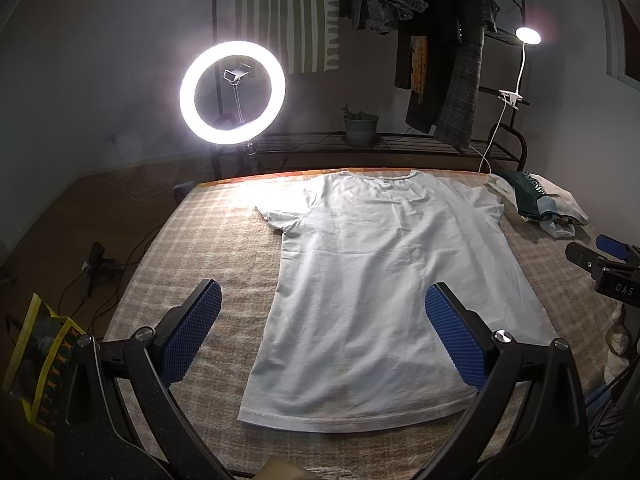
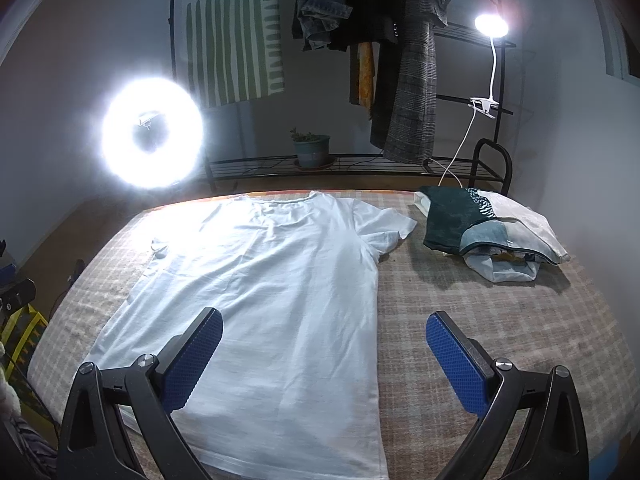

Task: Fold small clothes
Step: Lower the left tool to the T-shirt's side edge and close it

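A white T-shirt (image 1: 380, 272) lies flat and spread out on the checked bed cover (image 1: 208, 248), collar at the far edge, hem near me. It also shows in the right wrist view (image 2: 280, 300). My left gripper (image 1: 322, 292) is open and empty, hovering above the shirt's lower left side. My right gripper (image 2: 324, 318) is open and empty, above the shirt's lower right edge. The right gripper also shows at the right edge of the left wrist view (image 1: 604, 264).
A pile of folded clothes (image 2: 492, 232) lies at the far right of the bed. A bright ring light (image 1: 233, 93) stands beyond the far left corner. A rack with hanging clothes (image 1: 440, 60), a plant pot (image 1: 361, 128) and a clip lamp (image 1: 527, 36) stand behind the bed.
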Available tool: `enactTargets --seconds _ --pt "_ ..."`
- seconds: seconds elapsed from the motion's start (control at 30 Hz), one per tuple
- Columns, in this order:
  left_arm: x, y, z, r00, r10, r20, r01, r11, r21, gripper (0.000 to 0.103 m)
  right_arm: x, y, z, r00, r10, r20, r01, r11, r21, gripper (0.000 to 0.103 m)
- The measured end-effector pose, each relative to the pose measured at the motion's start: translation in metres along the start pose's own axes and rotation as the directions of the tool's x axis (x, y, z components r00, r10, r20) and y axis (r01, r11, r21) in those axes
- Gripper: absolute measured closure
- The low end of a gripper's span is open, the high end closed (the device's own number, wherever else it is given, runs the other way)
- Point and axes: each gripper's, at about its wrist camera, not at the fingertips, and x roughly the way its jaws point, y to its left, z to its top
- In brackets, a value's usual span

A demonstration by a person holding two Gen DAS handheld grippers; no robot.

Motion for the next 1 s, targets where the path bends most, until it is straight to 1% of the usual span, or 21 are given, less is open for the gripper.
enactTargets --seconds 0.1,0.17,0.2,0.27,0.33,0.4,0.47,0.6,0.7,0.77,0.8,0.9,0.93,1.0 --pt "0.003 0.005 -0.004 1.0 0.006 -0.004 -0.006 1.0 -0.008 0.0 0.005 0.005 0.002 1.0 0.013 -0.01 -0.013 1.0 0.0 0.0" --pt "0.007 0.008 -0.008 1.0 -0.019 -0.022 0.019 0.999 -0.028 0.001 0.011 0.01 0.006 0.999 0.03 -0.023 -0.03 1.0 0.007 0.0" --pt "0.009 0.014 -0.012 0.999 -0.044 -0.03 0.042 0.998 -0.049 0.005 0.013 0.013 0.008 0.999 0.038 -0.029 -0.037 0.999 0.011 0.0" --pt "0.013 0.025 -0.019 0.997 -0.069 -0.044 0.065 0.993 -0.094 0.008 0.02 0.018 0.014 0.997 0.065 -0.041 -0.064 0.998 0.021 0.001" --pt "0.017 0.035 -0.027 0.996 -0.063 -0.066 0.054 0.99 -0.127 0.014 0.028 0.027 0.022 0.994 0.097 -0.054 -0.096 0.995 0.017 0.007" --pt "0.023 0.045 -0.036 0.993 -0.053 -0.104 0.036 0.987 -0.16 0.023 0.039 0.04 0.032 0.988 0.135 -0.077 -0.136 0.991 -0.011 0.01" --pt "0.031 0.056 -0.048 0.988 -0.053 -0.148 0.021 0.978 -0.207 0.029 0.049 0.054 0.039 0.983 0.156 -0.093 -0.16 0.986 -0.036 0.012" --pt "0.046 0.077 -0.074 0.971 -0.066 -0.229 -0.009 0.95 -0.314 0.039 0.071 0.085 0.059 0.97 0.203 -0.132 -0.218 0.97 -0.107 0.019" --pt "0.056 0.09 -0.09 0.959 -0.084 -0.272 -0.028 0.923 -0.383 0.042 0.085 0.109 0.076 0.959 0.244 -0.143 -0.265 0.952 -0.155 0.02" --pt "0.061 0.095 -0.098 0.954 -0.081 -0.288 -0.045 0.912 -0.407 0.042 0.097 0.125 0.087 0.951 0.265 -0.16 -0.291 0.942 -0.168 0.021" --pt "0.063 0.097 -0.101 0.952 -0.082 -0.296 -0.051 0.907 -0.417 0.043 0.106 0.135 0.096 0.942 0.285 -0.177 -0.315 0.934 -0.167 0.021" --pt "0.071 0.099 -0.109 0.944 -0.094 -0.315 -0.059 0.893 -0.446 0.044 0.126 0.158 0.111 0.927 0.314 -0.203 -0.349 0.922 -0.167 0.021" --pt "0.074 0.098 -0.112 0.941 -0.1 -0.323 -0.06 0.891 -0.45 0.045 0.131 0.167 0.115 0.923 0.32 -0.214 -0.358 0.918 -0.172 0.021" --pt "0.08 0.098 -0.115 0.934 -0.12 -0.337 -0.051 0.887 -0.458 0.052 0.148 0.191 0.125 0.91 0.335 -0.244 -0.384 0.903 -0.193 0.021"
